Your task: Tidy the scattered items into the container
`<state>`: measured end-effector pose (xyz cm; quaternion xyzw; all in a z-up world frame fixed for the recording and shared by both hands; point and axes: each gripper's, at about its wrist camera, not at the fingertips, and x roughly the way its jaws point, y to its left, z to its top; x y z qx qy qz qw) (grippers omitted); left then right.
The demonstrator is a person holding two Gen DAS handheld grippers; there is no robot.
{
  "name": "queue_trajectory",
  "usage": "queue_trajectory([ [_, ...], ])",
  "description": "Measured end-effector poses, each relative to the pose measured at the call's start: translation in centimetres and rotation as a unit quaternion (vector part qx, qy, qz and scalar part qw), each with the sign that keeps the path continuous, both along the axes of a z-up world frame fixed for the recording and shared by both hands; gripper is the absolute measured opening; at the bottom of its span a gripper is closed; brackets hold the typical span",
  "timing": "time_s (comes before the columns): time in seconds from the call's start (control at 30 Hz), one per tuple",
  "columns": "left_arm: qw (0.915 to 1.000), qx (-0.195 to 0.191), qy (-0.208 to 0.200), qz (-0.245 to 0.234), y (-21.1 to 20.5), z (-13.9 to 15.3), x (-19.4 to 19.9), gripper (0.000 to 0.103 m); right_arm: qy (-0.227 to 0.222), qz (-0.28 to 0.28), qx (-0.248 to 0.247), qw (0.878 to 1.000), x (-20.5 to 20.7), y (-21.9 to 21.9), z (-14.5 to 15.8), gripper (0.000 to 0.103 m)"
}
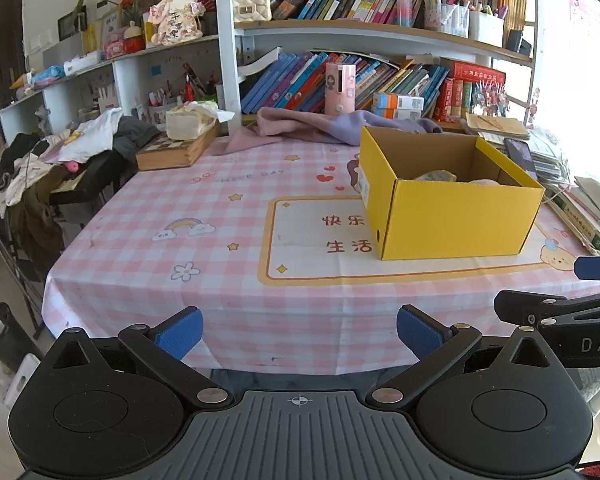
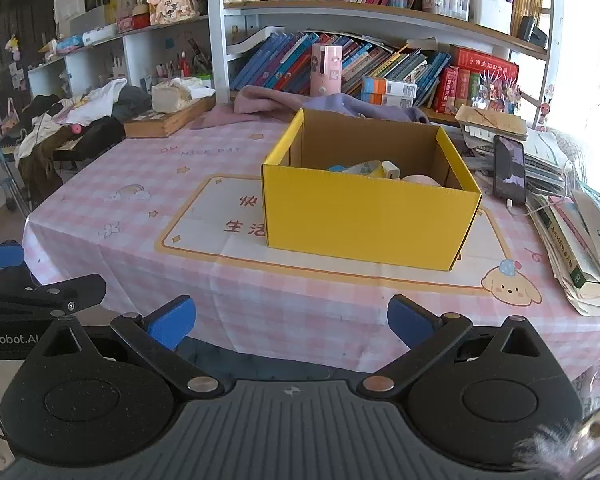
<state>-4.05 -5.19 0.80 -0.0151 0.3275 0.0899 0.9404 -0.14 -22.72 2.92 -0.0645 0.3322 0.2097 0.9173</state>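
Note:
A yellow cardboard box [image 1: 456, 216] stands on the pink checked tablecloth [image 1: 204, 232]; it also shows in the right wrist view [image 2: 364, 220]. Inside it lie several small items [image 2: 364, 170], among them a pale pink one and a light printed one. My left gripper [image 1: 298, 332] is open and empty, held at the table's near edge, left of the box. My right gripper [image 2: 291, 322] is open and empty, at the near edge in front of the box. Each gripper shows at the side of the other's view.
A wooden box with tissues [image 1: 180, 144] and a purple-pink cloth [image 1: 312, 124] lie at the table's back. A phone [image 2: 510, 172] and stacked books [image 2: 580, 240] sit at the right. Bookshelves [image 2: 360, 52] stand behind. A clothes-covered rack [image 1: 60, 152] stands at the left.

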Motion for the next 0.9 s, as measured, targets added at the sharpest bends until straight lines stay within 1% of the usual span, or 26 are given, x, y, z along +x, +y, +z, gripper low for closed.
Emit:
queue_trajectory([
  [0.9,1.0000,-0.001,-0.002,0.003,0.37,0.10,-0.59,0.103,-0.001,0.006,0.000,1.000,-0.48,0.39,0.11,0.103],
])
